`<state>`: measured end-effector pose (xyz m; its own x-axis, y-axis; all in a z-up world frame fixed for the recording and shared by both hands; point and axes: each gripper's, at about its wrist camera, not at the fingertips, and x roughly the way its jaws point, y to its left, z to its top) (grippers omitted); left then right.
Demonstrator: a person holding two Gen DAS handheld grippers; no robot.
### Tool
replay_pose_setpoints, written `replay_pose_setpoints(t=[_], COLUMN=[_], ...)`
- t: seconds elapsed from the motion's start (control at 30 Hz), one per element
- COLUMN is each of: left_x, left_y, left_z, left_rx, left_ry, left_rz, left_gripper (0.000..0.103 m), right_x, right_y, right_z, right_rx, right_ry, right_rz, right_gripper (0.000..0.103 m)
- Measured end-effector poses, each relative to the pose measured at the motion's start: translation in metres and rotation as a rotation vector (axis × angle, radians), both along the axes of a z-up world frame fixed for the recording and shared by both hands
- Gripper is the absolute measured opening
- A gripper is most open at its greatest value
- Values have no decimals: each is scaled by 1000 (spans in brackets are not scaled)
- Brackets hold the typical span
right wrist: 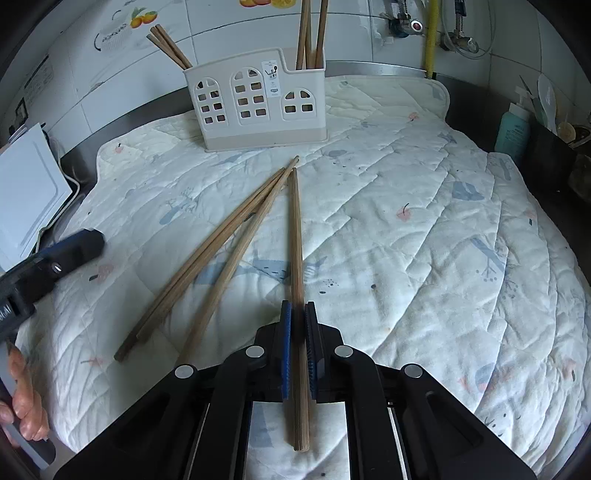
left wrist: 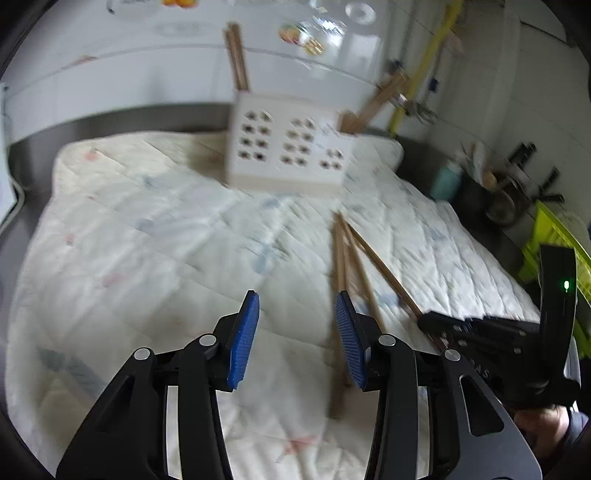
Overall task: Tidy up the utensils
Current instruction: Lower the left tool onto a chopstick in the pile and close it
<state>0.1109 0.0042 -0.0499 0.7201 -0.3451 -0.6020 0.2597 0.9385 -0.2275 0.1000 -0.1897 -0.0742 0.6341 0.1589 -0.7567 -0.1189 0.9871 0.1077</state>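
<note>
A white three-compartment utensil holder (right wrist: 258, 99) (left wrist: 288, 147) stands at the back of a quilted mat (right wrist: 406, 184), with wooden chopsticks in its left (right wrist: 170, 46) and right (right wrist: 310, 33) compartments. Three loose chopsticks (right wrist: 221, 251) (left wrist: 338, 258) lie fanned on the mat. My right gripper (right wrist: 298, 304) is shut on a fourth chopstick (right wrist: 296, 240), which points toward the holder. In the blurred left wrist view my left gripper (left wrist: 297, 295) hovers open over bare mat, with the loose chopsticks just right of its right pad (left wrist: 349, 339). The right gripper (left wrist: 480, 339) shows there at the far right.
A white box (right wrist: 26, 206) with a cable sits left of the mat on the steel counter. A teal bottle (right wrist: 513, 129) and dark kitchenware stand at the right, near a lime-green crate (left wrist: 554, 236). A tiled wall is behind. A hand (right wrist: 26, 398) holds the left gripper (right wrist: 55, 258).
</note>
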Motion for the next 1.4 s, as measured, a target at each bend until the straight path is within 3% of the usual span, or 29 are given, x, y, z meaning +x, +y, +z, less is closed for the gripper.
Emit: replay_pose_setpoints(t=[0.23, 0.3, 0.67, 0.7, 0.97, 1.07, 1.23, 1.4], left_x=[7, 10, 21, 22, 20, 15, 16, 12], left_y=[-28, -32, -39, -38, -45, -50, -47, -54], left_z=[-18, -22, -32, -32, -35, -38, -38, -38], left_rx=[81, 89, 119, 115, 151, 203, 170, 209], left_ry=[62, 77, 119, 124, 139, 118, 131, 115], left_rz=[-109, -121, -148, -147, -165, -170, -145, -137], left_gripper=[31, 23, 22, 17, 16, 16, 16, 15], right_x=[-2, -2, -3, -3, -6, -9, -10, -11], right_y=[-5, -7, -10, -10, -10, -11, -12, -12], right_z=[0, -1, -2, -2, -2, -3, -3, -4], right_rx=[17, 20, 31, 30, 15, 8, 12, 2], right_ry=[-3, -4, -9, -11, -14, -16, -17, -29], right_rz=[28, 34, 57, 58, 65, 71, 72, 77], right_gripper=[7, 7, 8, 8, 8, 8, 9, 9])
